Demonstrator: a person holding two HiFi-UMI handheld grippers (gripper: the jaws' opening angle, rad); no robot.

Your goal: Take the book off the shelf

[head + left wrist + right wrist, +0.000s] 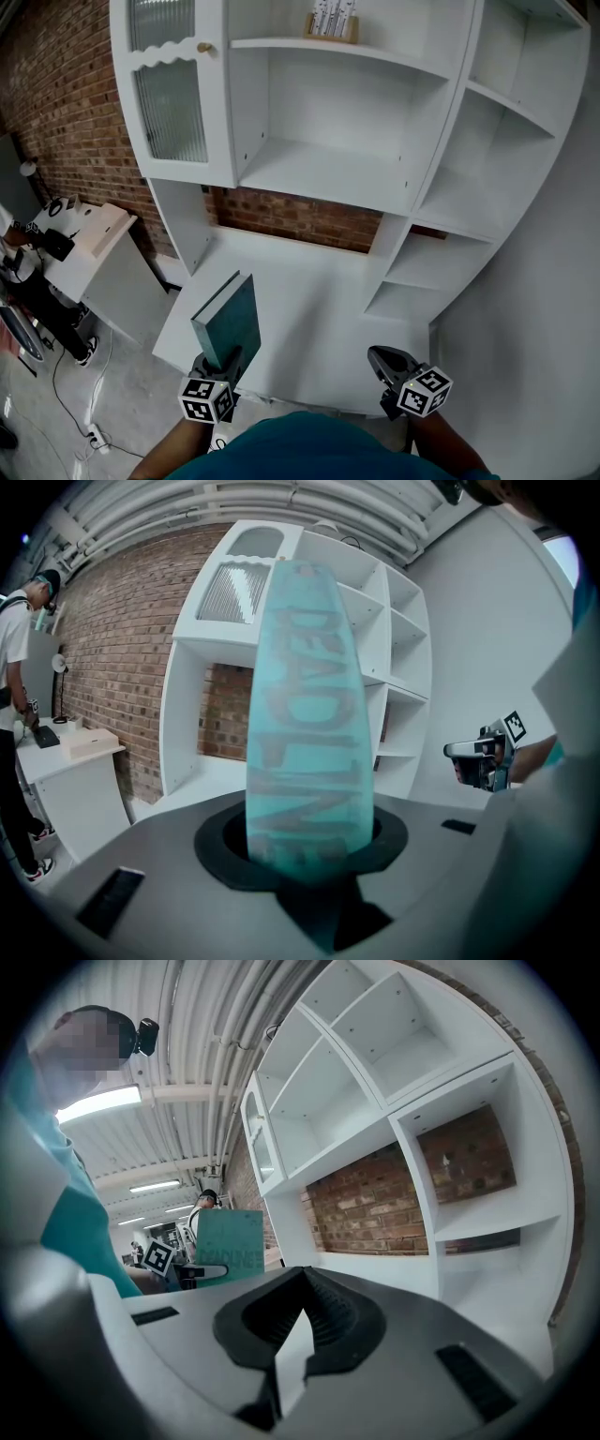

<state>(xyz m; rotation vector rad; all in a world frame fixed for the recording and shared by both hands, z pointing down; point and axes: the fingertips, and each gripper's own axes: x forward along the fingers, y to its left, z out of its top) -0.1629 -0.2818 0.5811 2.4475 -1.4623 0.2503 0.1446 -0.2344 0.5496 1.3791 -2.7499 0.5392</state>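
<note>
A: Book (228,319) position in the head view?
B: Lower left of the frame, off the shelf (328,178). It stands upright in the left hand-held gripper (225,361), which is clamped on its lower end. The right hand-held gripper (382,359) sits at lower right, carrying nothing.
A: Left gripper view?
B: The teal spine fills the centre, rising straight from between the jaws. It looks like a stiff hardback, probably fairly heavy. Held this low it may tip, and the smooth cover could slip. A hold nearer mid-spine would steady it.
A: Right gripper view?
B: The jaws meet at their tips with nothing between them. The book shows small at centre left, left of the shelf.
</note>
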